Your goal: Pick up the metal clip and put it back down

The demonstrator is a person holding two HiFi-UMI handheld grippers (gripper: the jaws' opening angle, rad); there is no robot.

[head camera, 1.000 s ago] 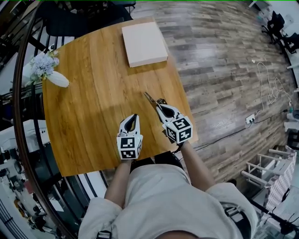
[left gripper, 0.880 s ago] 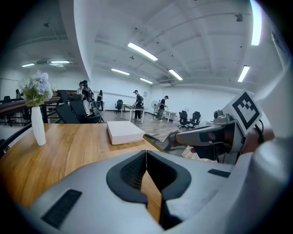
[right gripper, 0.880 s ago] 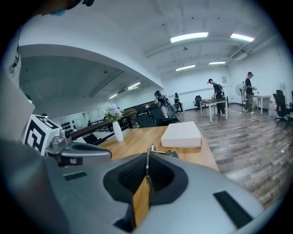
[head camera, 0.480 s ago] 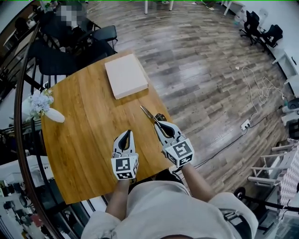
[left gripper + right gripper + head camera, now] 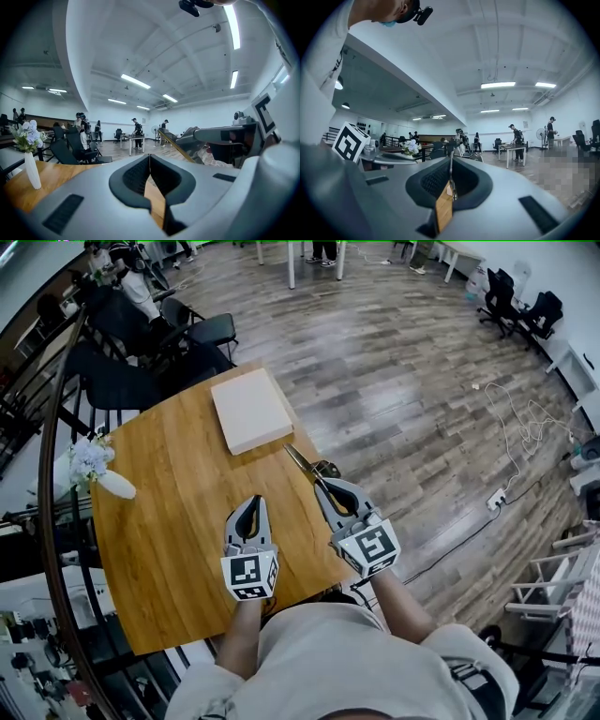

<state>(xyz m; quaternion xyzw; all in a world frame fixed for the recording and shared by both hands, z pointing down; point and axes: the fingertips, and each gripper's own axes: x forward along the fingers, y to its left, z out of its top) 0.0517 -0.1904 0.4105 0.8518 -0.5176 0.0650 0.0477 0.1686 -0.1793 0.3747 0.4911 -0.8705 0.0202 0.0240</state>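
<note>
My right gripper (image 5: 322, 486) is shut on the metal clip (image 5: 302, 461), a long thin metal piece that sticks out of the jaws toward the far left, above the wooden table (image 5: 178, 484). In the right gripper view the clip (image 5: 451, 177) stands edge-on between the closed pads. My left gripper (image 5: 250, 506) hovers beside it over the table's near part, shut with nothing in it (image 5: 149, 161). The left gripper view shows the right gripper (image 5: 225, 139) with the clip (image 5: 174, 144) slanting out of it.
A flat white box (image 5: 251, 410) lies at the table's far edge. A white vase with flowers (image 5: 96, 472) sits at the left edge. A small dark object (image 5: 326, 468) is at the right edge. Black chairs (image 5: 202, 334) and a railing (image 5: 47, 521) border the table.
The head view has tilted up to show more of the room. Both grippers stay side by side over the near table, the right one still holding the clip.
</note>
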